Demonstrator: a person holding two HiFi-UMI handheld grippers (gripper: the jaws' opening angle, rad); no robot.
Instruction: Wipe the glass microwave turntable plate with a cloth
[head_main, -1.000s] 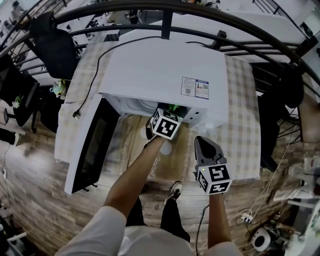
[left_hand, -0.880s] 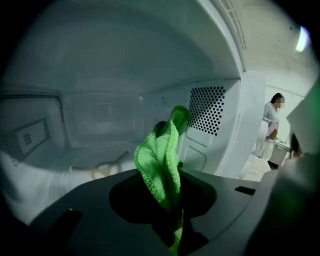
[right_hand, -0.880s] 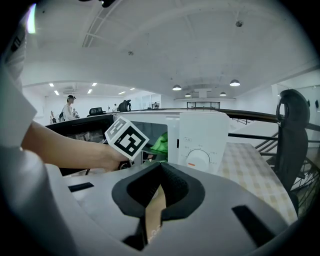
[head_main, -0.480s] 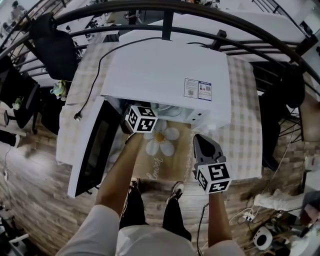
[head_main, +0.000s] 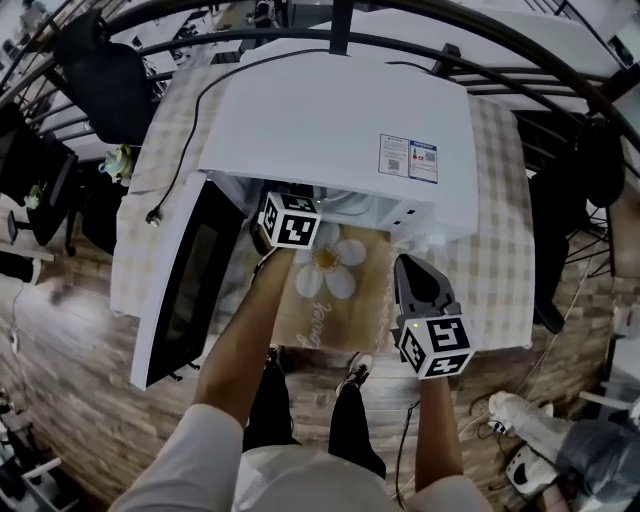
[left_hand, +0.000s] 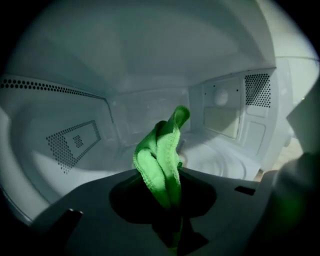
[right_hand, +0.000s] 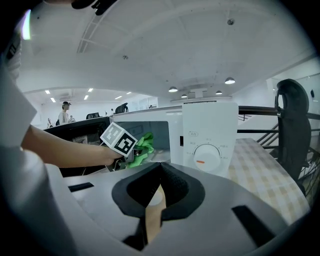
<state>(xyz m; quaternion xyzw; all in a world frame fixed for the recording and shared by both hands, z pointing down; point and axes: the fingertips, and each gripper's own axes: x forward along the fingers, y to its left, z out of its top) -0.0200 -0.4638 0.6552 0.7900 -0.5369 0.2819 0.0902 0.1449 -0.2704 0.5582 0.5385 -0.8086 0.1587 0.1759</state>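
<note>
We see a table (head_main: 490, 240) under a checked cover, and on it a white microwave (head_main: 340, 120) taking up most of the top. Its dark door (head_main: 185, 290) is swung wide open to the left. A tan mat with a white flower (head_main: 330, 275) lies on the table just in front of the oven mouth. The glass turntable plate (left_hand: 225, 160) sits on the floor of the cavity, in place inside the microwave. The left gripper (left_hand: 172, 210) is reaching into the open cavity, marker cube at the mouth, with its fingers clamped on the green cloth (left_hand: 160, 160). The cloth sticks up bunched from the jaws, over the near left part of the plate; we cannot tell if it touches the glass. The right gripper (right_hand: 159, 172) hangs outside, over the right edge of the mat, pointing at the control panel. Its fingertips are drawn together on nothing, and only a sliver of mat shows behind them. A white dial (right_hand: 206, 156) is on the panel, right of the cavity. A black power cable (head_main: 185, 150) trails off the oven's left side across the cover.
</note>
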